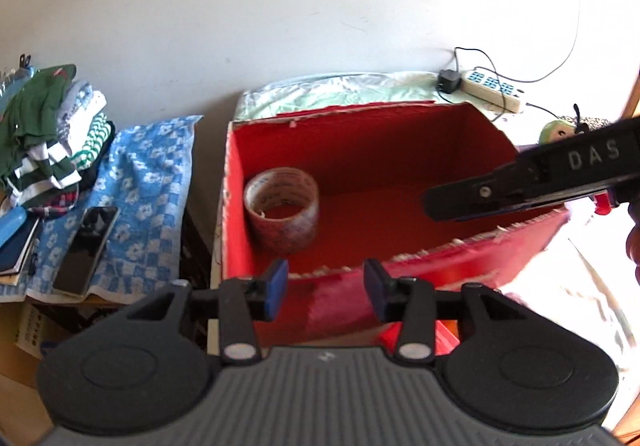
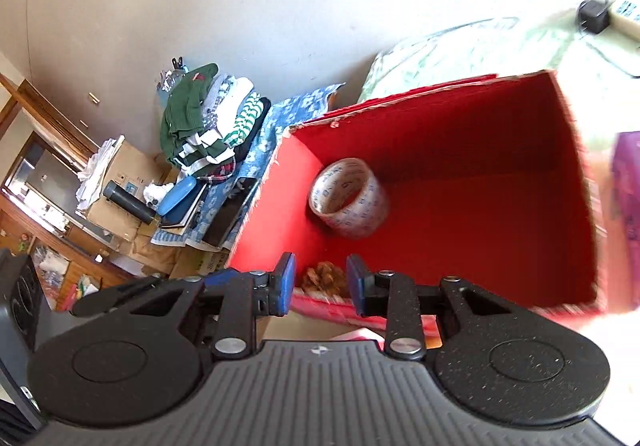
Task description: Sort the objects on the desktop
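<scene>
We held both grippers over the open red cardboard box [image 1: 400,182]. Our left gripper [image 1: 326,288] stood with fingers apart and empty, as did our right gripper [image 2: 321,282]. The roll of clear packing tape [image 1: 281,208] lay inside the box, just beyond the left fingertips, leftward.

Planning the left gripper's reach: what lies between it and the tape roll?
In the left wrist view, only the red box's torn near wall separates the left gripper from the tape roll.
</scene>
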`<state>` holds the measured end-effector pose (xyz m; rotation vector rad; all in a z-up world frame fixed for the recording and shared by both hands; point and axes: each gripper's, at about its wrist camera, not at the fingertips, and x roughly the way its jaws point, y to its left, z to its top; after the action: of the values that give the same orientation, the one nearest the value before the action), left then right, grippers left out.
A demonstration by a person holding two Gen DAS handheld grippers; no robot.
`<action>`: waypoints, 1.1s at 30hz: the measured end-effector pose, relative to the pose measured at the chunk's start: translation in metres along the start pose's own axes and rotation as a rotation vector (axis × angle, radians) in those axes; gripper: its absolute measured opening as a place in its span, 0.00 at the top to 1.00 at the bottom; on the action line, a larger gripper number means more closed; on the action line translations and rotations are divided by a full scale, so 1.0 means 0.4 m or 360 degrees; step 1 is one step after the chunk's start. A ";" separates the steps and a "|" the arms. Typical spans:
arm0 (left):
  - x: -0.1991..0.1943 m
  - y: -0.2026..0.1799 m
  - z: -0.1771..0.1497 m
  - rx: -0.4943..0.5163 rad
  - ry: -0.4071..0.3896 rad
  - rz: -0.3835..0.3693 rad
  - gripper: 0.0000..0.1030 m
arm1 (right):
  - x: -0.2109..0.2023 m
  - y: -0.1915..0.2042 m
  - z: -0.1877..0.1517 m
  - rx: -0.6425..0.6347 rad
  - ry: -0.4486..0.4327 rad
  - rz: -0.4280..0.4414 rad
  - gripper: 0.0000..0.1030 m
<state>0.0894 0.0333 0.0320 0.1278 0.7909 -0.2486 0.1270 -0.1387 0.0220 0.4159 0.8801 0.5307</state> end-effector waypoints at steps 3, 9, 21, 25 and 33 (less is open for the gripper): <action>-0.007 -0.030 -0.018 -0.0006 0.0029 -0.0011 0.50 | -0.026 -0.007 -0.028 -0.0033 -0.0015 -0.0057 0.69; -0.005 -0.081 -0.064 -0.0111 0.0093 -0.0080 0.27 | -0.073 -0.024 -0.070 -0.0121 -0.0017 -0.0119 0.68; 0.035 -0.206 -0.156 -0.0084 0.0294 -0.0131 0.24 | -0.008 -0.075 -0.134 -0.0118 0.0262 0.0005 0.64; 0.057 -0.214 -0.180 -0.0118 0.0375 -0.0106 0.41 | 0.025 -0.050 -0.130 -0.0160 0.0326 0.0064 0.58; 0.048 -0.233 -0.207 -0.0119 0.0347 -0.0032 0.50 | 0.095 0.023 -0.136 -0.0313 0.0440 0.0011 0.47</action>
<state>0.0204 -0.0425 -0.0414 0.0772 1.0176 -0.2262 0.1003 -0.1022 -0.0276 0.1679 1.0805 0.6854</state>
